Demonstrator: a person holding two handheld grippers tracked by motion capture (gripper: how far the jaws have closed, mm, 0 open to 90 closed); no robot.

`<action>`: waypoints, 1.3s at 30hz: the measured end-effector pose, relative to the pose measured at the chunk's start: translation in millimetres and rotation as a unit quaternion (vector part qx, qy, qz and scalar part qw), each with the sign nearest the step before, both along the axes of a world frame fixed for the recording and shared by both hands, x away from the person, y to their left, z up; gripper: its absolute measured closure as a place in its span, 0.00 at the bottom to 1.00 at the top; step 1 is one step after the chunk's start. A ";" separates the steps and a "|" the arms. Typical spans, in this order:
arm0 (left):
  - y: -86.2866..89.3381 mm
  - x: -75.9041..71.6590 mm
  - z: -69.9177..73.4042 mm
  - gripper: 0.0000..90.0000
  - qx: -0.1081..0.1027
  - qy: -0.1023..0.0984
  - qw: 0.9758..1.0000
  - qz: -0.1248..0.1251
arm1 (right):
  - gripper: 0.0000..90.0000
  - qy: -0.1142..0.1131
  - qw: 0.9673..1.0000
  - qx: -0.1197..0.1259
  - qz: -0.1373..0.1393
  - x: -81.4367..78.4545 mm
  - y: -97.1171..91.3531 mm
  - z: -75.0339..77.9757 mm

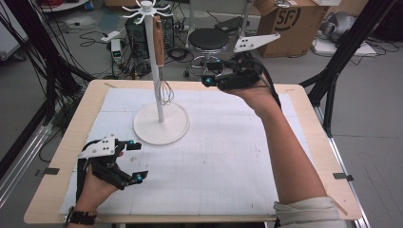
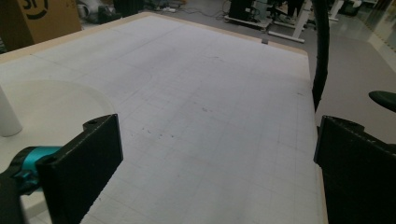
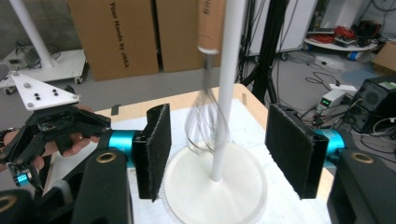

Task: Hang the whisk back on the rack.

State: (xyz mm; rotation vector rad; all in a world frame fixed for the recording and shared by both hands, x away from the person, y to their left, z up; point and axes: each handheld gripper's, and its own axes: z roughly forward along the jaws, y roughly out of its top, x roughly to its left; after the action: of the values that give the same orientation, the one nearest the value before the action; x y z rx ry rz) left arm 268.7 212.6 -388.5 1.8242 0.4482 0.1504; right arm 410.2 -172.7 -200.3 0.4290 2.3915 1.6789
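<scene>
A white hook stand [image 1: 156, 76] rises from a round base [image 1: 161, 126] on the far left-centre of the mat. A whisk [image 1: 164, 89] with a wooden handle [image 1: 158, 42] hangs from one of its hooks, beside the pole. My right gripper [image 1: 207, 72] is held in the air to the right of the stand, pointing at it, open and empty. In the right gripper view the whisk's wires [image 3: 204, 126] and the pole [image 3: 229, 70] stand beyond the gap between the two pads. My left gripper [image 1: 138, 160] rests near the front left corner, open, with bare mat between its pads [image 2: 93, 158].
A white gridded mat [image 1: 223, 161] covers the wooden table [image 1: 304, 123]. Behind the far edge stand a black stool [image 1: 209, 40], a cardboard box [image 1: 290, 21] and cables on the floor. Black frame posts [image 1: 347, 42] flank the table on both sides.
</scene>
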 end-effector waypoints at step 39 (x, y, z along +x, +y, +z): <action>1.9 1.6 -1.0 0.02 -0.002 0.003 1.000 0.003 | 0.15 0.020 0.996 0.042 -0.080 -62.1 -102.2 -81.3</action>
State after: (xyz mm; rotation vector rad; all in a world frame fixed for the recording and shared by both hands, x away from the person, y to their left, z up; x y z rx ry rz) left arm 270.3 214.6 -389.5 1.8192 0.4586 0.1473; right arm 348.1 -274.9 -281.6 0.6542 2.2516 1.7195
